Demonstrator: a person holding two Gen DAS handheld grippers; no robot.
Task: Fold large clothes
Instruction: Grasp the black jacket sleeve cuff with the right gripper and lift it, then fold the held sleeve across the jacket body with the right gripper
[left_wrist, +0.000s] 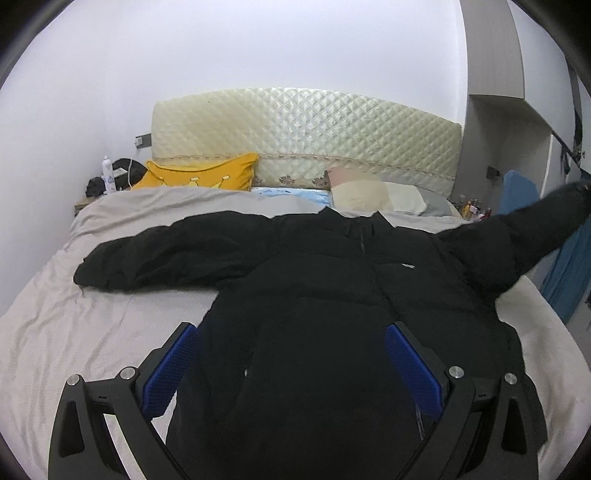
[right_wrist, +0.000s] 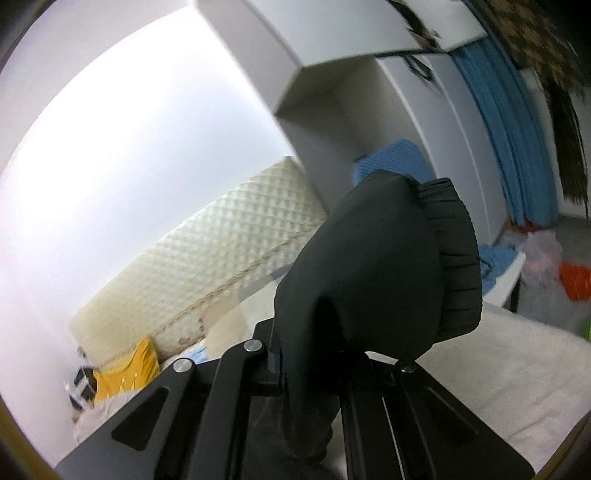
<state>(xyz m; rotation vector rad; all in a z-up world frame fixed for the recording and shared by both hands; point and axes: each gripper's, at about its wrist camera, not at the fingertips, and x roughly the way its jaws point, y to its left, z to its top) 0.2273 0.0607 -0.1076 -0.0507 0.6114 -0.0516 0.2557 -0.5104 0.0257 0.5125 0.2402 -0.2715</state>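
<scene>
A large black puffer jacket (left_wrist: 332, 280) lies front up on the bed's grey sheet (left_wrist: 74, 314), collar toward the headboard. One sleeve (left_wrist: 159, 254) rests flat to the left. The other sleeve (left_wrist: 535, 221) is lifted off the bed at the right. My left gripper (left_wrist: 291, 328) hovers open over the jacket's lower body, its blue pads (left_wrist: 170, 369) wide apart and pressing on nothing. In the right wrist view my right gripper (right_wrist: 314, 354) is shut on the raised sleeve end (right_wrist: 369, 266), whose ribbed cuff (right_wrist: 454, 258) flops over the fingers and hides them.
A quilted cream headboard (left_wrist: 303, 129) backs the bed, with a yellow pillow (left_wrist: 199, 175) and a beige pillow (left_wrist: 373, 195) in front of it. A nightstand with a bottle (left_wrist: 107, 175) stands at the left. Blue fabric (left_wrist: 565, 273) and a grey wardrobe (right_wrist: 332, 92) stand at the right.
</scene>
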